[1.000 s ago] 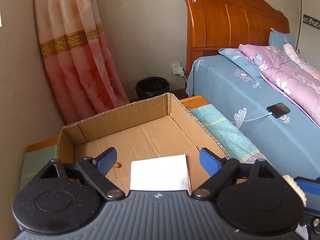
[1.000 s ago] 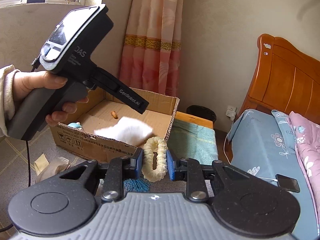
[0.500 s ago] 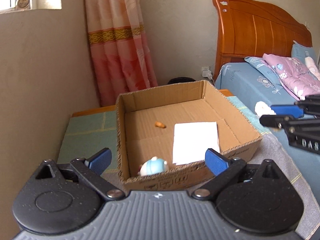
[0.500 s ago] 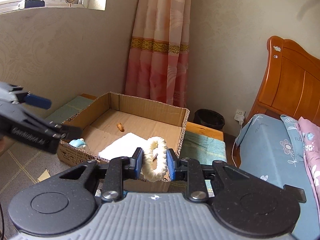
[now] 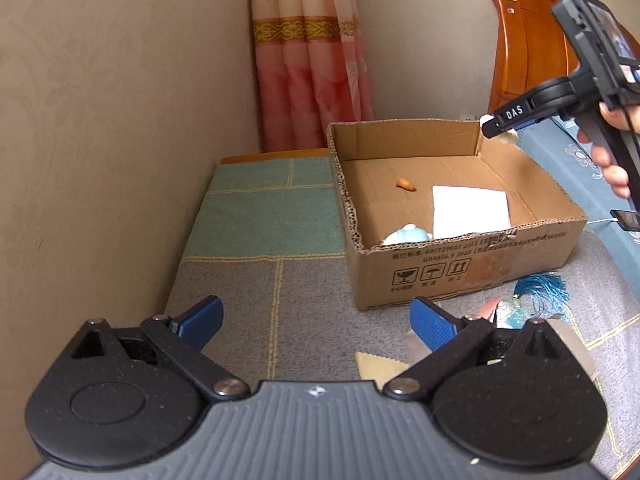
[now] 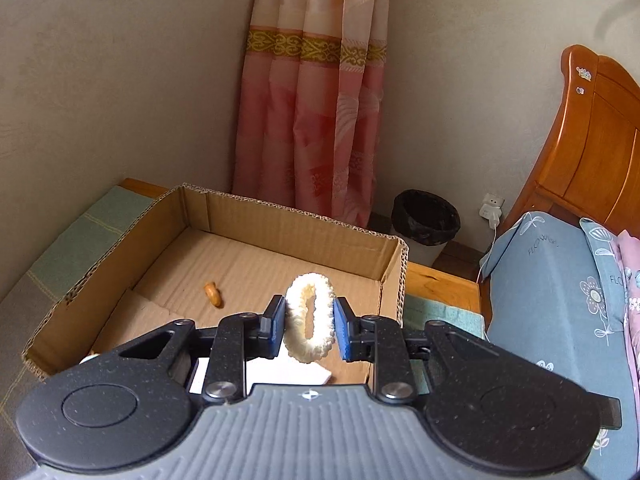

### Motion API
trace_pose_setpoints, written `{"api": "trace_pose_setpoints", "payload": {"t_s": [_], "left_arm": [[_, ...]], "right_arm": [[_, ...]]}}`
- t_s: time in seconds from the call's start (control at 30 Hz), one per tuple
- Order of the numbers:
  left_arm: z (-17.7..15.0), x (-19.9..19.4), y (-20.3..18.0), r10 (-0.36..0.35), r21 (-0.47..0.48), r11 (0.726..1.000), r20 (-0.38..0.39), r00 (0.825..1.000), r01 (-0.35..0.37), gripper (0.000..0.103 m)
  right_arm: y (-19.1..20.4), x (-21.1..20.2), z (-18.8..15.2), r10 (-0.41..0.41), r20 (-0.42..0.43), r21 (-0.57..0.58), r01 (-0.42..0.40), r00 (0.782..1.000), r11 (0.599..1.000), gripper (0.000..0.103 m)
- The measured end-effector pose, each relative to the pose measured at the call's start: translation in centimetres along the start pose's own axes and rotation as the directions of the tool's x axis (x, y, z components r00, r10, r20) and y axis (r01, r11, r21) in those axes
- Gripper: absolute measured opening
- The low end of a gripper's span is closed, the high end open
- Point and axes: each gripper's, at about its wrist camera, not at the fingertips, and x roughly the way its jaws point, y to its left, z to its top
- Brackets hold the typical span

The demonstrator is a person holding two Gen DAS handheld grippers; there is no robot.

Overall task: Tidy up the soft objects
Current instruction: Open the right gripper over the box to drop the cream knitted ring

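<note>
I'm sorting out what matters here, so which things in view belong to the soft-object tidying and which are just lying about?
Part of the job:
- cardboard box
- fluffy white ring, held in the right tongs over the box
- white cloth in the box
- blue tassel beside the box

Just lying about:
- bin
- curtain
- phone

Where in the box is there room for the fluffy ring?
The box floor is bare along the back wall and right side, behind the orange bit. The front is crowded: white cloth and blue toy. The right gripper holds the ring above it.
</note>
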Motion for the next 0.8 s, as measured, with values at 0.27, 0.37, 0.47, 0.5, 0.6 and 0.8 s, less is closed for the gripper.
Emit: {"api": "trace_pose_setpoints", "payload": {"t_s": [0.27, 0.37, 0.47, 0.5, 0.6, 0.8], "left_arm": [[-0.6, 0.1, 2.0, 0.008, -0.056, 0.998, -0.004, 1.0, -0.008, 0.1], [-0.7, 0.0, 2.1, -0.005, -0.056, 0.998, 0.01, 1.0, 0.005, 0.1], [-1.0, -0.2, 2.0, -0.02, -0.047, 0.999, 0.025, 0.999, 0.021, 0.1], [-1.1, -0.3, 2.0, -0.021, -0.044, 0.999, 0.029, 0.999, 0.022, 0.1], [-1.3, -0.6, 1.8, -0.023, -0.037, 0.999, 0.04, 0.999, 0.024, 0.1], [-1.8, -1.1, 1.6, -0.031, -0.026, 0.999, 0.049, 0.998, 0.033, 0.1]], "right_arm": [[0.0, 1.8, 1.8, -0.076, 0.019, 0.027, 0.076, 0.997, 0.997, 0.102], [-0.1, 1.0, 1.4, -0.079, 0.016, 0.045, 0.078, 0.997, 0.996, 0.103], [-0.1, 0.1, 0.9, -0.088, 0.009, 0.05, 0.088, 0.996, 0.995, 0.103], [0.0, -0.3, 0.7, -0.092, 0.005, 0.048, 0.092, 0.996, 0.995, 0.103], [0.2, -1.5, -0.2, -0.089, 0.004, 0.053, 0.088, 0.996, 0.995, 0.103], [0.8, -3.9, -2.7, -0.049, -0.003, 0.065, 0.049, 0.999, 0.997, 0.103]]}}
